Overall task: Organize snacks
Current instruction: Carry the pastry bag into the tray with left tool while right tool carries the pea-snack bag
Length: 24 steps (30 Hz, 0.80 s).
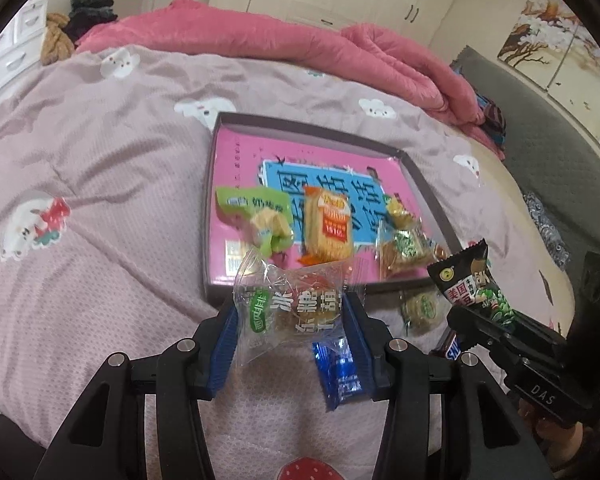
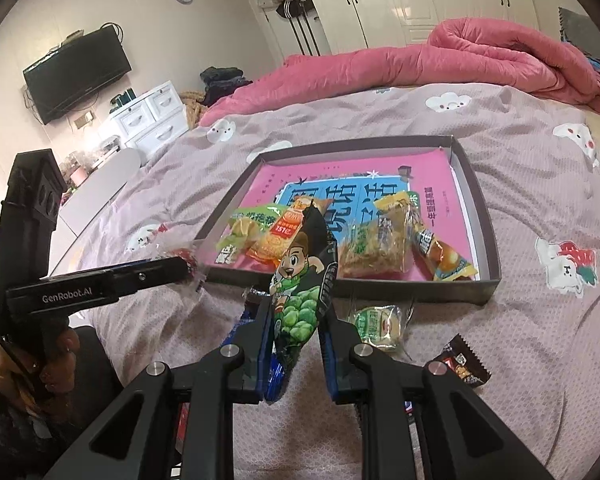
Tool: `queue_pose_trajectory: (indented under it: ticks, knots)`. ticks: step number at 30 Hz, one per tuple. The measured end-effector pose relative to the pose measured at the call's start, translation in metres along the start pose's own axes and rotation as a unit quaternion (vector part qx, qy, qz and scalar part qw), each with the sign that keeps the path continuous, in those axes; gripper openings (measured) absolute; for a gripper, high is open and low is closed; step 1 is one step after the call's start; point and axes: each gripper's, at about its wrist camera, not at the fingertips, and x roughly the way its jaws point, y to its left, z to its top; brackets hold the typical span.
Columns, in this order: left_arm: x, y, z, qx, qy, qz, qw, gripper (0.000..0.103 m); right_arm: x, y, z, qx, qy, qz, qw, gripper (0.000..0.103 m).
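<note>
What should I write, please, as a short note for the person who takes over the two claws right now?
Left claw: shut on a clear-wrapped candy, lifted near the tray's front edge.
Right claw: shut on a black pea packet, also raised.
Tray on the bed: already holds a green packet, an orange cracker pack and some yellow snacks.
Left on the bedcover: blue packet, small green-label cake, dark packet.
Next, probably: put both held snacks in the tray.

My left claw (image 1: 290,320) hides part of the blue wrapper (image 1: 338,376); the bar (image 1: 446,346) beside it is mostly covered.
</note>
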Motion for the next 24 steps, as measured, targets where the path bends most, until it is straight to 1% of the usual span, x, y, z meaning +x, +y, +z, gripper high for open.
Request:
queue_pose_trajectory:
  ticks: [9, 24]
  knots:
    - [-0.007, -0.006, 0.011, 0.000, -0.017, 0.002, 0.9999, 0.052, -0.008, -0.008, 0.009, 0.014, -0.020, 0.004, 1.000, 0.022]
    - [-0.006, -0.002, 0.024, -0.007, -0.027, 0.014, 0.9995, 0.052, -0.016, -0.023, 0.027, 0.024, -0.042, 0.000, 0.999, 0.022]
